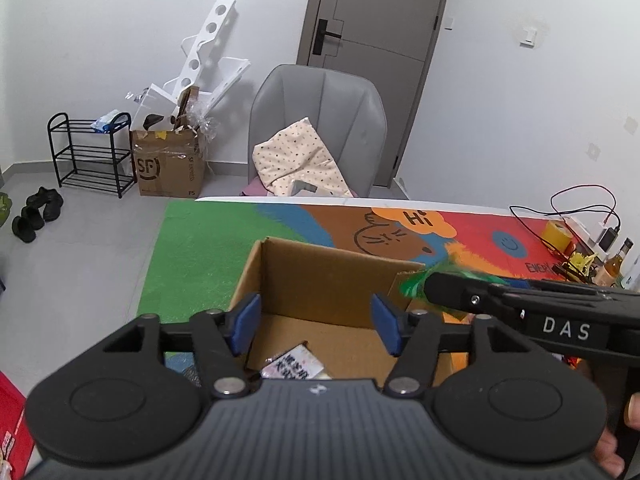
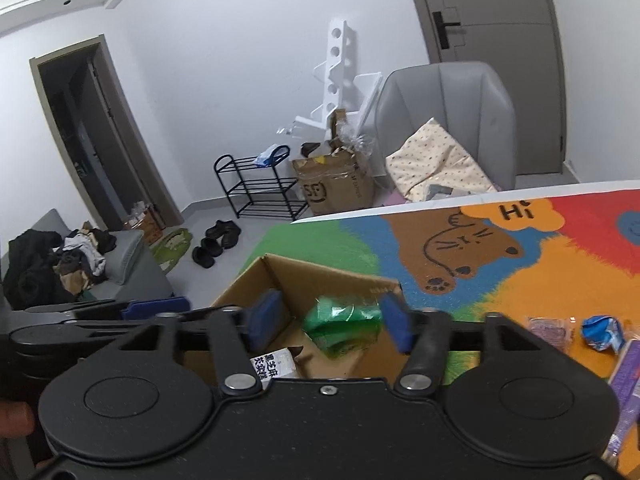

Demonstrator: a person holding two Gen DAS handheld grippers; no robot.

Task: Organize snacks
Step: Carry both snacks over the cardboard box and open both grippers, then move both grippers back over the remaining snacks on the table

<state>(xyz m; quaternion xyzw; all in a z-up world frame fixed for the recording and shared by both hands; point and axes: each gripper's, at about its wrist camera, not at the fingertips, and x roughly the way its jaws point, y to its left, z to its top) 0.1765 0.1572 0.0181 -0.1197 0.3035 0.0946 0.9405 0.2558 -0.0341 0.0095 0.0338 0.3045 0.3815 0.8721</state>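
Note:
An open cardboard box stands on the colourful mat. A white snack packet with black print lies inside it. A green snack packet is blurred between my right gripper's wide-apart blue pads, over the box's right part, not pinched. In the left wrist view the green packet shows at the right gripper's tip by the box's right wall. My left gripper is open and empty above the box's near side.
A purple packet, a blue-white wrapper and a purple box lie on the mat to the right. A bottle, yellow tape and cables sit far right. A grey chair stands behind the table.

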